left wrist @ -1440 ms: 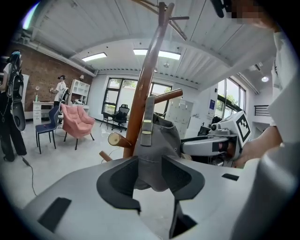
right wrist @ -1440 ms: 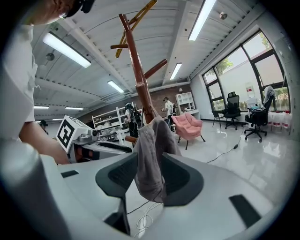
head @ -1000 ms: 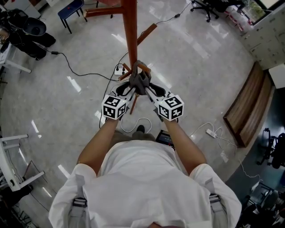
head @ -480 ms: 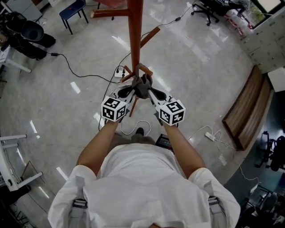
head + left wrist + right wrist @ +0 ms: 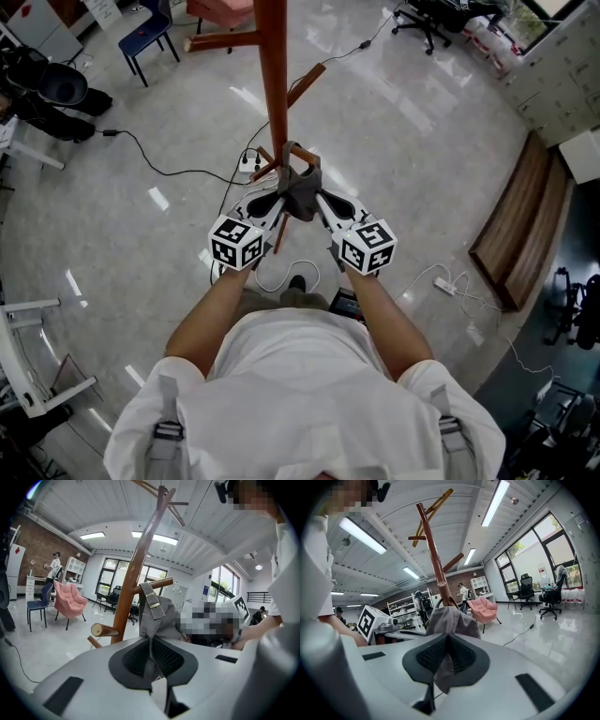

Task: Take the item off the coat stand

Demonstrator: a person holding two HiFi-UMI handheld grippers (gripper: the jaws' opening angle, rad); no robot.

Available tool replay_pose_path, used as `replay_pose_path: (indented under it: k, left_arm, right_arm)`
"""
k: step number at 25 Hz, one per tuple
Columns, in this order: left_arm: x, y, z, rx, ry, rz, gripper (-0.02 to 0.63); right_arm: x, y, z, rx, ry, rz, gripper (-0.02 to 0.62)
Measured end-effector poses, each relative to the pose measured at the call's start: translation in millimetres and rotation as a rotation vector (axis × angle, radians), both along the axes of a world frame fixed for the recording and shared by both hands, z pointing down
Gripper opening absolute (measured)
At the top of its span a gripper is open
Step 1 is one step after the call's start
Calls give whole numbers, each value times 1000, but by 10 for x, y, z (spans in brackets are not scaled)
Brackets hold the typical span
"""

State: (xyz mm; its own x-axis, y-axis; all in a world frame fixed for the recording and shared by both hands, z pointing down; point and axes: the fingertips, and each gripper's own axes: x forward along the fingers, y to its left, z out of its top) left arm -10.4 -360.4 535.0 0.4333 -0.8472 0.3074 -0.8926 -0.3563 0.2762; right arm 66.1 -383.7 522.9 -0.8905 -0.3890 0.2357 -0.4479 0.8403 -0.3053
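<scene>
Both on it now: the left gripper [image 5: 284,199] has its fingers closing on the gray cloth item [image 5: 301,190] hanging on the coat stand [image 5: 273,84], and the right gripper [image 5: 317,199] has its fingers pinched tight on the same fabric.

Heads up: the stand [image 5: 273,84] runs off the top edge in the head view, and its foot is mostly hidden under the grey item [image 5: 302,192]. Honestly can't tell if that item's a bag or clothing.
</scene>
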Motion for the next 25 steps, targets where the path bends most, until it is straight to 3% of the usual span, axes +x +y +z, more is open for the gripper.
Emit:
replay_pose_path:
  k: [12, 25]
  left_arm:
    - [198, 73, -307, 54, 19, 53, 32]
    - [616, 282, -496, 107, 36, 172, 32]
  right_arm:
    - [221, 161, -307, 50, -38, 34, 29]
    - [651, 468, -499, 103, -49, 144, 28]
